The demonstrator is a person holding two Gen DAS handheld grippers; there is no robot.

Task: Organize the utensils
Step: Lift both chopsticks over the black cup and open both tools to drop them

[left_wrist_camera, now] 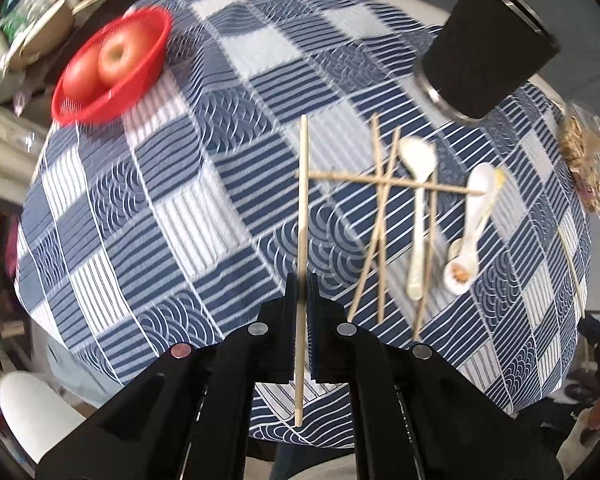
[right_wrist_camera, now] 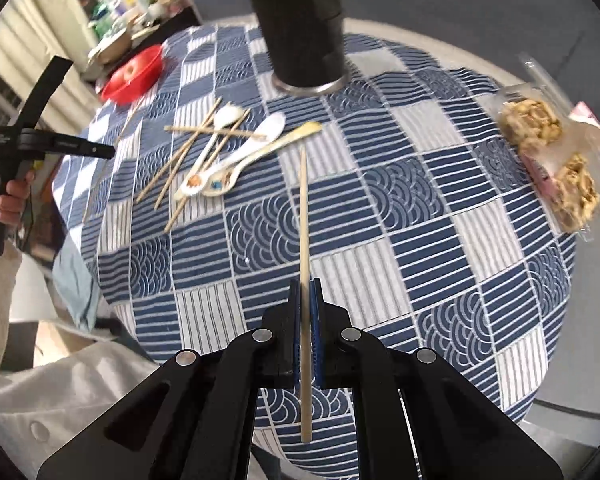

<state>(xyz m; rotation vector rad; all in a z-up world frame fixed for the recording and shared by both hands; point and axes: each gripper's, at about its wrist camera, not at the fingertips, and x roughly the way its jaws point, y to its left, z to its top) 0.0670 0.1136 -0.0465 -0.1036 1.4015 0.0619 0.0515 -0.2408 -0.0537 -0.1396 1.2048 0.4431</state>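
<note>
Chopsticks were pinched in both claws: the left gripper held one chopstick, the right gripper another chopstick, above the checked tablecloth. Loose chopsticks and spoons lay near the black holder.

Chopsticks and spoons before holder

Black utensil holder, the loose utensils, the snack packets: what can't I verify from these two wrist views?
- Black utensil holder: its inside is hidden by its own wall in both views, so its contents are unknown.
- Loose chopsticks: they overlap and the left wrist view is motion-blurred; the count is uncertain.
- White spoons: the painted bowl patterns are too small to read.
- Snack packets: labels are unreadable, distorted at the fisheye edge.
</note>
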